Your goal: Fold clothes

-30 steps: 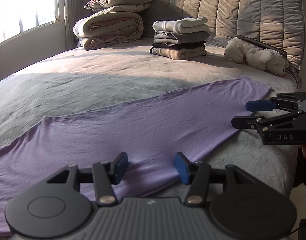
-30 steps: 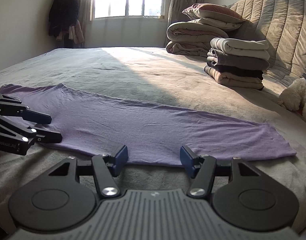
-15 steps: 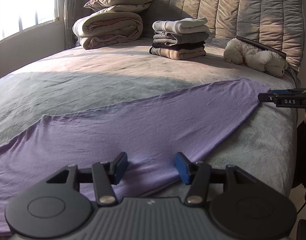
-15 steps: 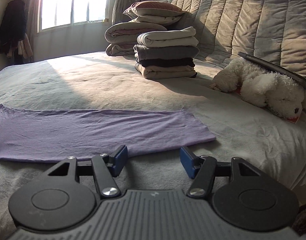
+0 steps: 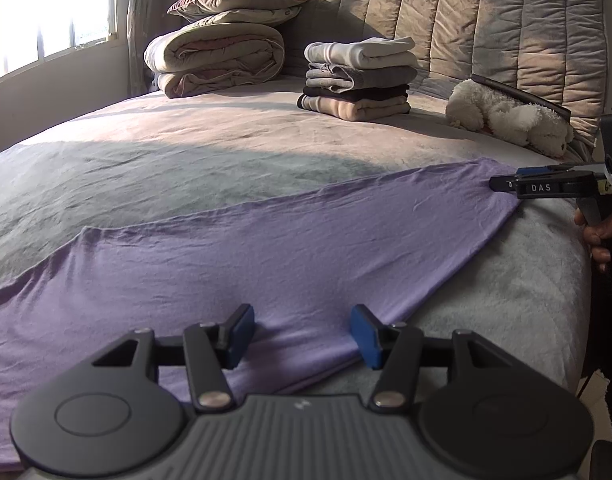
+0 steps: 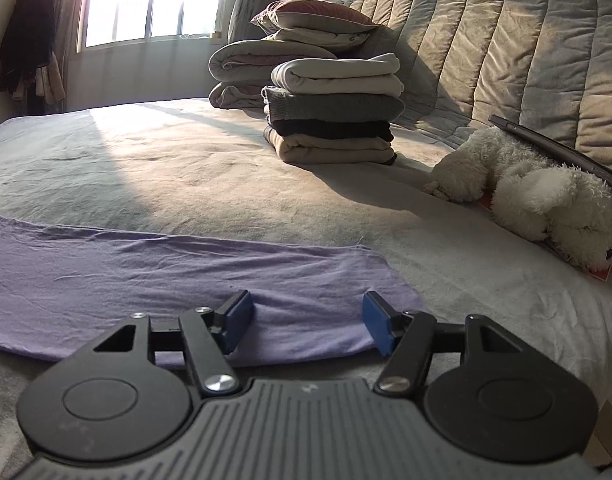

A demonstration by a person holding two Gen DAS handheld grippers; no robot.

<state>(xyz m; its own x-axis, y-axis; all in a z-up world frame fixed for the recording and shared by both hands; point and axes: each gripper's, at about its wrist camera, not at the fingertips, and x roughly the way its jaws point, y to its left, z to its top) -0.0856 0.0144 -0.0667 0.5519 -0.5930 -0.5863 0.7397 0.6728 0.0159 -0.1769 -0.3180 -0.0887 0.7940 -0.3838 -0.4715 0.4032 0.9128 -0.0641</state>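
A: Purple garment flat along near edge of bed, long and narrow. Handling?

B: Thin knit, soft, light, no stiffness; likely to sag and drag once lifted. Fine creases already. Best taken at corners or hem edge, pinching one layer stack cleanly.

A: Left gripper?

B: Low over near hem, tilted down toward fabric, fingers apart, cloth under the gap, pads not pressing. Nothing held.

A: Right gripper?

B: At the garment's right end, near the corner. From left wrist view seen edge-on, roughly level, tip over the far corner, hand on the handle. Jaws opening, purple cloth below and between, not clamped.

A: Anything close by?

B: Folded stack and plush toy well apart, further up the bed. No snag risk judged.
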